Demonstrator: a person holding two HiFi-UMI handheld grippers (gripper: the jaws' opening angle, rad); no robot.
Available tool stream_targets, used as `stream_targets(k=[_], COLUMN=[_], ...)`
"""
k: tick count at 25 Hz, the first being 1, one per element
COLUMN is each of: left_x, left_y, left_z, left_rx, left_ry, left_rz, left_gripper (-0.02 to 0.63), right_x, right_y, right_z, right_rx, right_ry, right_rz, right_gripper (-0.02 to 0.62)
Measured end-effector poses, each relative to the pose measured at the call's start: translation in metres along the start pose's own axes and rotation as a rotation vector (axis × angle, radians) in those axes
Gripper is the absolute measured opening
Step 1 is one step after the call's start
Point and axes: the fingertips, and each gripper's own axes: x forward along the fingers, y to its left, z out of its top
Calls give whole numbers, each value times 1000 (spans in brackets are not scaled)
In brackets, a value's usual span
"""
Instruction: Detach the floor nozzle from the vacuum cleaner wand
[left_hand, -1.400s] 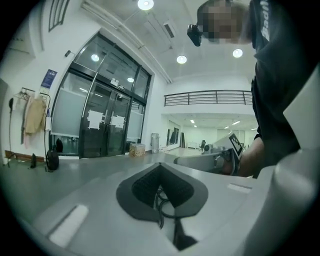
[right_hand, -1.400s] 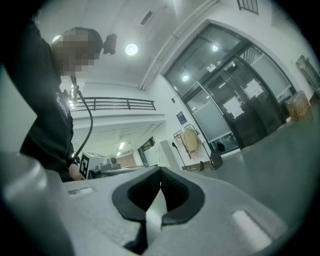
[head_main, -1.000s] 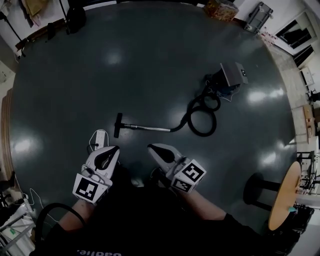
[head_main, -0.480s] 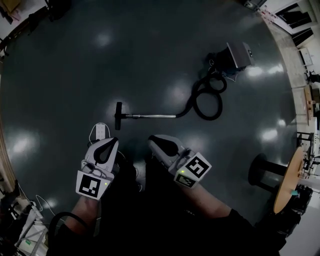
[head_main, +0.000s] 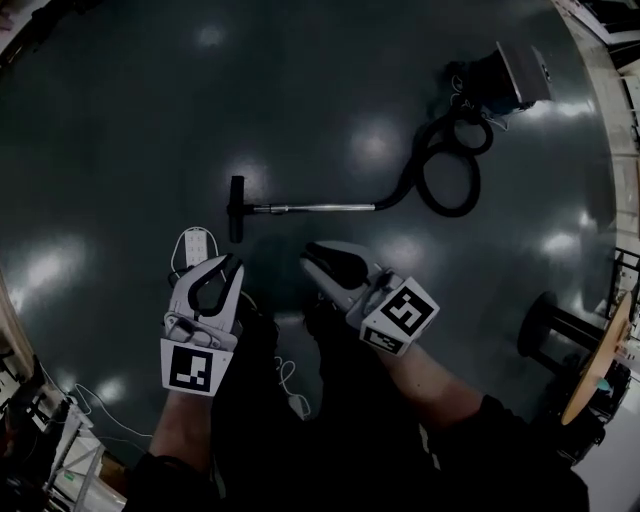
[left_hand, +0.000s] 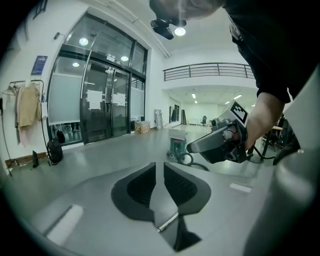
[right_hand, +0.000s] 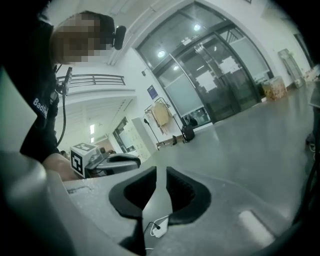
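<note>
Floor nozzle (head_main: 236, 208) sits joined to the wand (head_main: 320, 208) on the floor (head_main: 120, 120) ahead, untouched; your left gripper (head_main: 232, 264) and right gripper (head_main: 312, 252), jaws just eased slightly apart and empty, hang short of it, so everything remains.

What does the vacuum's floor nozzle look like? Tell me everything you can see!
The floor nozzle is a slim black bar, plastic by its look. It lies flat on the dark shiny floor, set crosswise on the end of the silver metal wand, like the top of a T. It is still joined to the wand. Nothing else touches it. It is too small here to show brushes or wheels.
</note>
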Motion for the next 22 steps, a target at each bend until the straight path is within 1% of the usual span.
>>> stream_targets(k=[4, 8, 11, 15, 18, 20, 22], left_x=[36, 70, 94, 125, 149, 163, 179], left_y=[2, 0, 0, 5, 6, 3, 1], left_z=[-56, -108, -142, -188, -228, -265, -305], left_rx=[31, 51, 87, 154, 200, 224, 272], left_ry=[29, 47, 50, 55, 83, 127, 180], left_rz=[-4, -22, -47, -81, -129, -180, -239], left_gripper=[69, 81, 94, 108, 125, 135, 154], right_x=[24, 47, 65, 91, 109, 121, 135], right_y=[-37, -68, -94, -129, -153, -167, -183], right_z=[-50, -101, -139, -187, -226, -253, -277], right_rx=[-19, -75, -116, -131, -156, -195, -232], right_ry=[17, 42, 63, 90, 145, 203, 265], right_rz=[17, 58, 75, 80, 96, 123, 147], right_gripper=[64, 80, 91, 118, 145, 165, 188])
